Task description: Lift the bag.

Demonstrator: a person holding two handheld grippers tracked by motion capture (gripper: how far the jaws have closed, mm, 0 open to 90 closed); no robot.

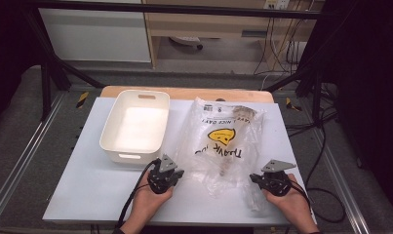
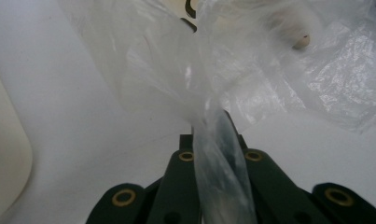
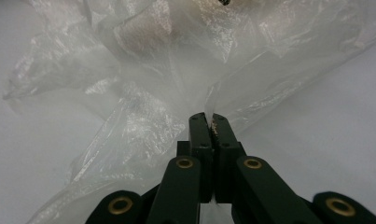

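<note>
Clear plastic bag (image 1: 223,141) w/ a yellow smiley print lies flat on the white desk (image 1: 87,190), centre-right of the high view, its open end twd the bottom of the frame. Lumpy pale items sit inside, one near the top edge, another lower down; can't tell what they are. A cream tub (image 1: 135,126) stands just left of the bag, empty.

Left tongs (image 1: 177,176), lower centre of the high view, are clamped on a twisted strip of the bag's film; the left gripper view shows that strip (image 2: 218,154) running between the closed jaws. Right tongs (image 1: 255,179), lower right, are pinched on the other side of the bag mouth, w/ a thin fold of film (image 3: 209,105) caught at the tips in the right gripper view.

Progress, as I read it: both grips on the bag's near edge are made, so the pick-up stage looks done. Left to do: prob. pull the mouth open or lift & tip, then get the contents into the tub. Nothing is in the tub yet; bag not yet raised off the desk.
</note>
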